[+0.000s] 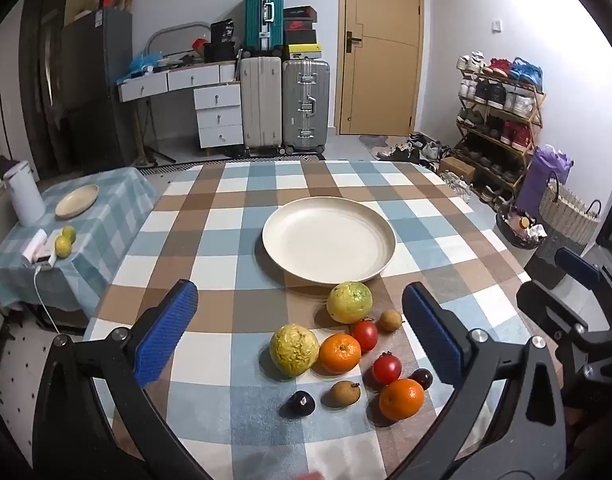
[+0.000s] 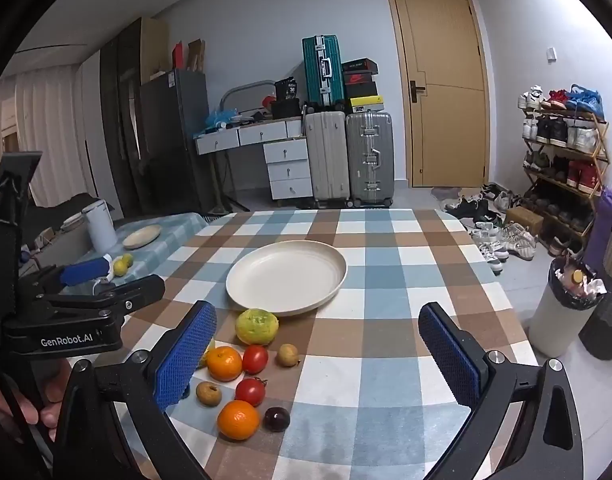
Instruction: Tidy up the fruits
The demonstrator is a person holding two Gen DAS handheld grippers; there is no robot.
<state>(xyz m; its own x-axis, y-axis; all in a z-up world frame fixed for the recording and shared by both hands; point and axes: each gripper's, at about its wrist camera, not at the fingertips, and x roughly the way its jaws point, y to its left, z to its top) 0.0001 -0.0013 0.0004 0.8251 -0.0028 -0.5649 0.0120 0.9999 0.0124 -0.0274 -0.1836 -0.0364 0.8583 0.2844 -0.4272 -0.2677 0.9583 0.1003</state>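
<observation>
Left gripper (image 1: 300,332) spread wide, nothing between its blue pads, held above the near edge of the desk (image 1: 210,240); right gripper (image 2: 318,356) likewise spread and empty, to the right of the left one. Below them, on the checked cloth, a loose cluster of fruit. Nearest: a dark plum (image 1: 301,403), a small brown fruit (image 1: 345,393), an orange (image 1: 401,399) with a second plum (image 1: 423,378) just behind it. Next: a tomato (image 1: 387,367), a second orange (image 1: 340,353) touching a yellow-green guava (image 1: 294,347), a second tomato (image 1: 365,334), another small brown fruit (image 1: 389,320). A second guava (image 1: 349,302) lies just before the rim of a cream plate (image 1: 329,240), which holds no fruit. Far left, a side table (image 1: 106,216) carries a small plate, two limes and a white kettle.
</observation>
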